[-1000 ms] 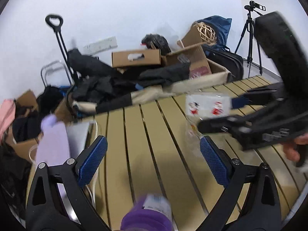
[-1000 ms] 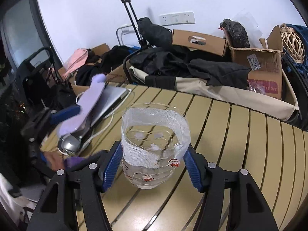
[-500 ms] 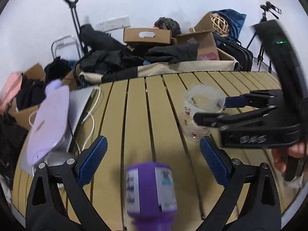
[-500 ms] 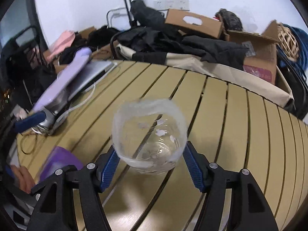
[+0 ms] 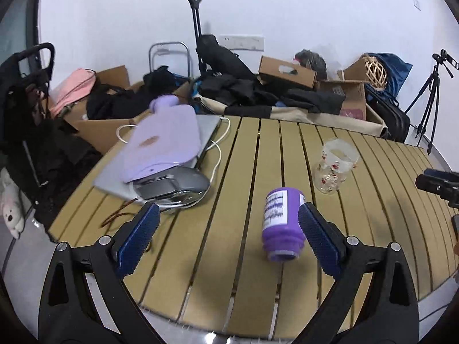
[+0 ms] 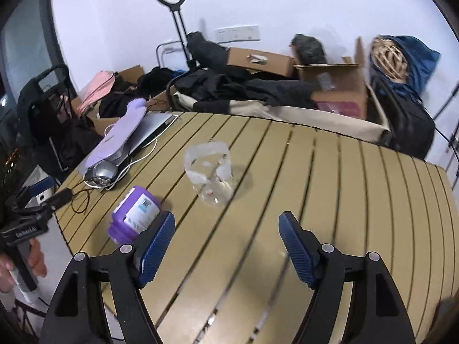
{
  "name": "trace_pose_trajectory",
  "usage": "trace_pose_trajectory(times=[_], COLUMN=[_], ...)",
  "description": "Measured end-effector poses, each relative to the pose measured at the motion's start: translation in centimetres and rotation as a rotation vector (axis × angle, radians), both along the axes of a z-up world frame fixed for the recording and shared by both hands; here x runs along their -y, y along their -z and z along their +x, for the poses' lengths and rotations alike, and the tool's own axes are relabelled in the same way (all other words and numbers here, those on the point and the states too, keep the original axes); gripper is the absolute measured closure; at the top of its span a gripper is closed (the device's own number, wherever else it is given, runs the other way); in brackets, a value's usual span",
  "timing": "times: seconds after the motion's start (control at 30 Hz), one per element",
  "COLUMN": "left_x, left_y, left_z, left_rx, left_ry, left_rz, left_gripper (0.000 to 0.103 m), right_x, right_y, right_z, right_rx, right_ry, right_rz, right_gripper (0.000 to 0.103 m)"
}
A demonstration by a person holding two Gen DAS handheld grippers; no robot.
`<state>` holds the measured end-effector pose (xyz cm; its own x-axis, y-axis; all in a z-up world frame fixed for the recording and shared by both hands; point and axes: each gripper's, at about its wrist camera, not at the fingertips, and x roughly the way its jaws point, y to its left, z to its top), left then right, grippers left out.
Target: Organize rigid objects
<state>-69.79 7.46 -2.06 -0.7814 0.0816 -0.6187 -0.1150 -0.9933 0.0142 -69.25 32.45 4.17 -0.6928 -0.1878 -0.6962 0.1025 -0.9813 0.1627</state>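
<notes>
A purple bottle with a white label (image 5: 282,222) stands upside down on the slatted wooden table (image 5: 246,154), just left of the right fingertip of my open, empty left gripper (image 5: 228,240). It also shows in the right wrist view (image 6: 134,215). A clear glass jar with small red figures (image 5: 335,166) stands farther back right; in the right wrist view the jar (image 6: 209,172) stands ahead of my open, empty right gripper (image 6: 226,246), well apart from it.
A lilac hot-water bottle (image 5: 166,140) lies on a laptop (image 5: 206,129) with a grey device (image 5: 175,186) and white cables at the table's left. Cardboard boxes (image 5: 287,71), black bags and a tripod (image 5: 430,91) crowd the floor behind.
My right gripper has opened, left the glass jar standing on the table and drawn back. My left gripper has pulled back from the purple bottle.
</notes>
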Motion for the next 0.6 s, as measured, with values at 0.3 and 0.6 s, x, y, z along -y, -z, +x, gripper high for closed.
trace_pose_trajectory(times=[0.3, 0.6], left_x=[0.3, 1.4], left_y=[-6.3, -8.9], left_z=[12.1, 29.5], left_rx=[-0.095, -0.106], left_ry=[0.024, 0.056], left_rz=[0.027, 0.110], left_gripper=[0.007, 0.005], right_x=[1.1, 3.4], right_y=[-5.3, -9.7], right_z=[10.8, 27.4], right_rx=[-0.061, -0.124], right_ry=[0.020, -0.005], right_rz=[-0.022, -0.074], right_gripper=[0.023, 0.023])
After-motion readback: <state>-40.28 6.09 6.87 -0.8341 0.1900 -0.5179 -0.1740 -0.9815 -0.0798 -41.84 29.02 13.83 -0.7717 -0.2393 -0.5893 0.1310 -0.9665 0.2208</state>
